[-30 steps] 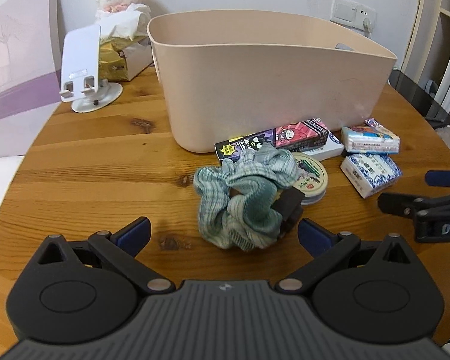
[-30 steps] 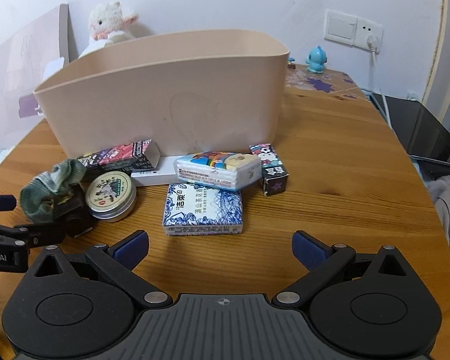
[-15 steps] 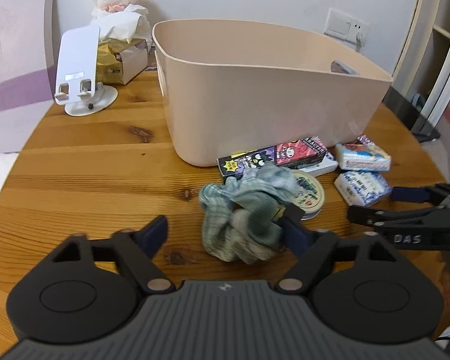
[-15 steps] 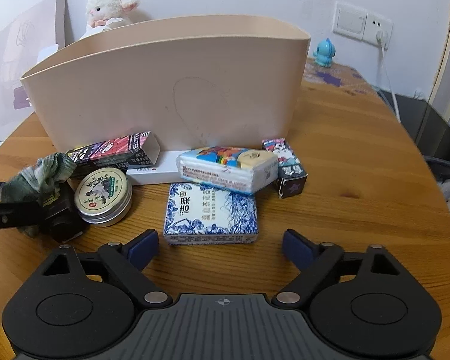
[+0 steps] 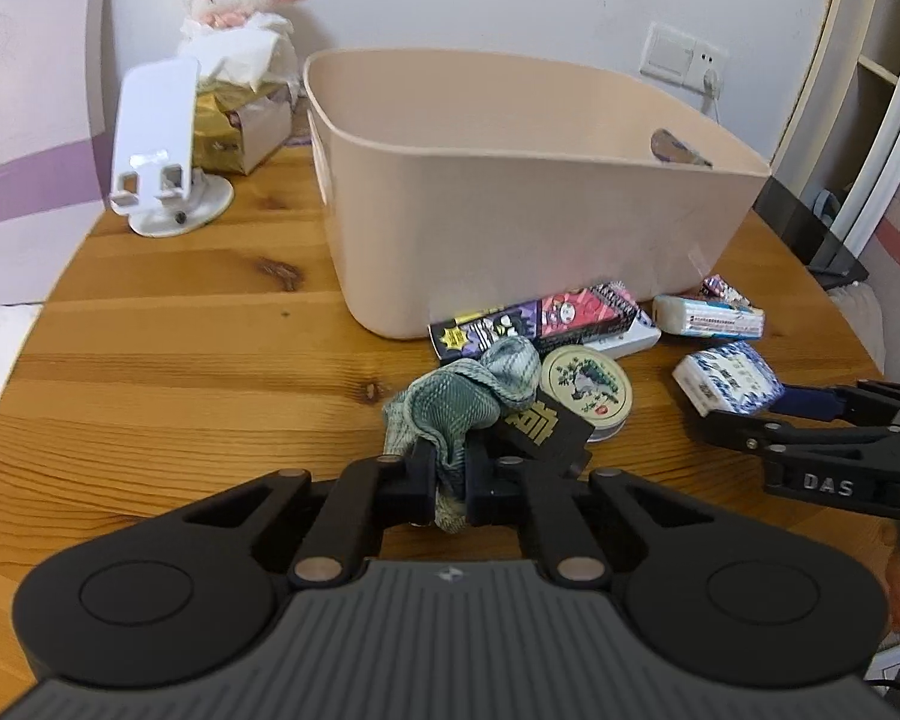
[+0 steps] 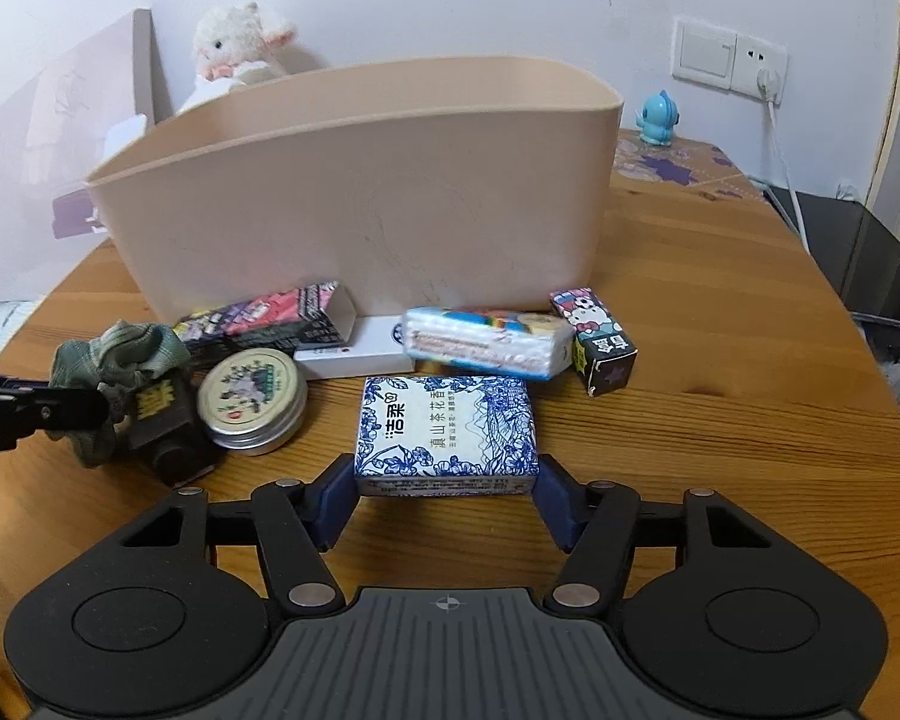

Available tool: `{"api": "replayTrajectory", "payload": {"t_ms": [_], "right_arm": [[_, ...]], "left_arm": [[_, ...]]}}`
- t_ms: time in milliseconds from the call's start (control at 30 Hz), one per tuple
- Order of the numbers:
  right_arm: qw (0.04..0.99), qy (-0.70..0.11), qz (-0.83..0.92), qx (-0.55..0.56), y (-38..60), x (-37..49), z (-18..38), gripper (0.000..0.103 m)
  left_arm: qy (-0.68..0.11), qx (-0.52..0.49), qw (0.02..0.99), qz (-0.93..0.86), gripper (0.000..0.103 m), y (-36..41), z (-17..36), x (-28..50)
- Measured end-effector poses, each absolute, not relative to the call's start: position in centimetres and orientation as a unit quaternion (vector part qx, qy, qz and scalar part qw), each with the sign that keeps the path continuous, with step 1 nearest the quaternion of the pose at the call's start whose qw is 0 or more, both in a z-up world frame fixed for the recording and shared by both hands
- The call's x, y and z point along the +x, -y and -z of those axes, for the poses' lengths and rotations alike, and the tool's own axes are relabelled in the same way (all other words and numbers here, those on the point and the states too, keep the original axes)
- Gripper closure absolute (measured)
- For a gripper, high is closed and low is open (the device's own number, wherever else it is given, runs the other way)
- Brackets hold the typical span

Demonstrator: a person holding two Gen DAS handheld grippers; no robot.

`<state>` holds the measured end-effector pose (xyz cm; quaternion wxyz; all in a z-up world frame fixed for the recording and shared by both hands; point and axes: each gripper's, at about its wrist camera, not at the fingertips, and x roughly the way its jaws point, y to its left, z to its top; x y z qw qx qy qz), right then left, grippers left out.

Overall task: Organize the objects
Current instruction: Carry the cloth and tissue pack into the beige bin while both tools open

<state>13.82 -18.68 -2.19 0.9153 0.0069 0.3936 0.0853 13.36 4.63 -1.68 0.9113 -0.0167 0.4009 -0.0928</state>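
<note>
Nothing seems binned yet, though the bin's [image 5: 510, 192] floor is hidden. Left tool [image 5: 450, 489] pinches the scrunchie [image 5: 462, 402]; right tool [image 6: 446, 495] brackets the tissue pack [image 6: 446, 432], maybe gripping. Everything else waits on the desk [image 5: 180, 360].

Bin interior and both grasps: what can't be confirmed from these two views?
- Bin floor: hidden by its own front wall in both views.
- Right gripper contact with the blue tissue pack: fingers flank it; touching unclear.
- Left gripper: shut on the green scrunchie; whether it is lifted is unclear.
</note>
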Motion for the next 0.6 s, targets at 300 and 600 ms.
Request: {"api": "replayTrajectory", "payload": {"t_ms": [300,600], "right_arm": [[0.935,-0.344,-0.090,0.020,20.4,12.2,-3.2,0.044],[0.959,-0.273,-0.074,0.002,21.3,13.8,-10.0,0.043]], "left_arm": [[-0.349,-0.020,0.934,0.074,0.093,-4.7,-3.0,11.7],[-0.273,0.007,0.959,0.072,0.093,-2.8,-8.7,12.8]]}}
